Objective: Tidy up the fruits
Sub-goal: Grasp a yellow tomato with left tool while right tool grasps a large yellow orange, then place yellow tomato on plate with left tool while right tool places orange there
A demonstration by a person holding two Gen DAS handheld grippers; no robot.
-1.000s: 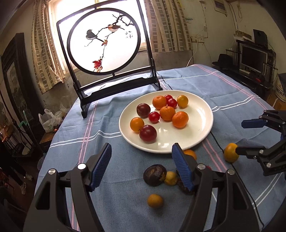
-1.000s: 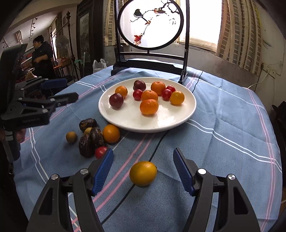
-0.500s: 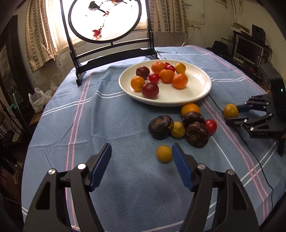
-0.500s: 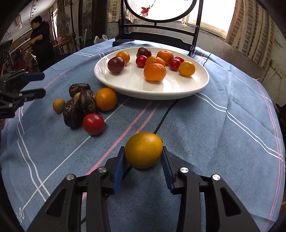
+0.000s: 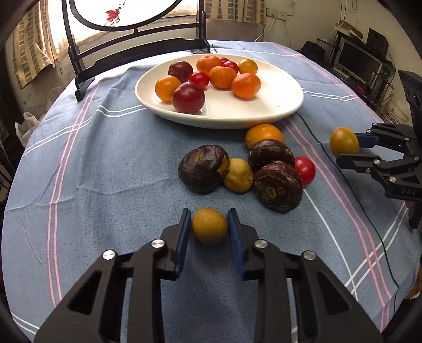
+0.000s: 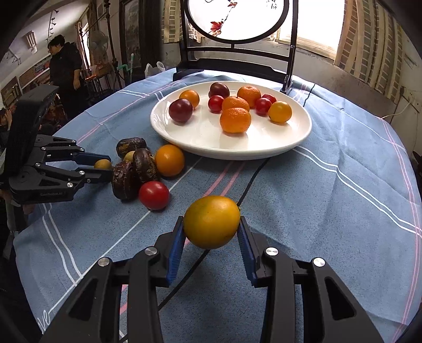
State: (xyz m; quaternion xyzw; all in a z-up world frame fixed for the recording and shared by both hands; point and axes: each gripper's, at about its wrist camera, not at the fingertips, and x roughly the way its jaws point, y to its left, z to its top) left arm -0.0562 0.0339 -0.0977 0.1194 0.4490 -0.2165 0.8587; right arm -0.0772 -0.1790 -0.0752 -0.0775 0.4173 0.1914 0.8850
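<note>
1. Daylight enters through the window [image 6: 311,31] behind the round screen [image 5: 126,13], which is blown out to near white.
2. The white plate [image 6: 290,142] shows soft glare; fruit casts faint shadows on it.
3. The tablecloth [image 5: 105,158] is evenly lit and sharp.
4. Both fisheye views bend straight lines and darken to black corners.
5. The room's edges are dimmer.

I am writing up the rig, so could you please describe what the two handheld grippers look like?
Both the left gripper and right gripper are matte black angular linkage frames with silver pivot bolts and ribbed blue finger pads. Small pale lettering marks their sides. No sleeves or gripper cables show.
</note>
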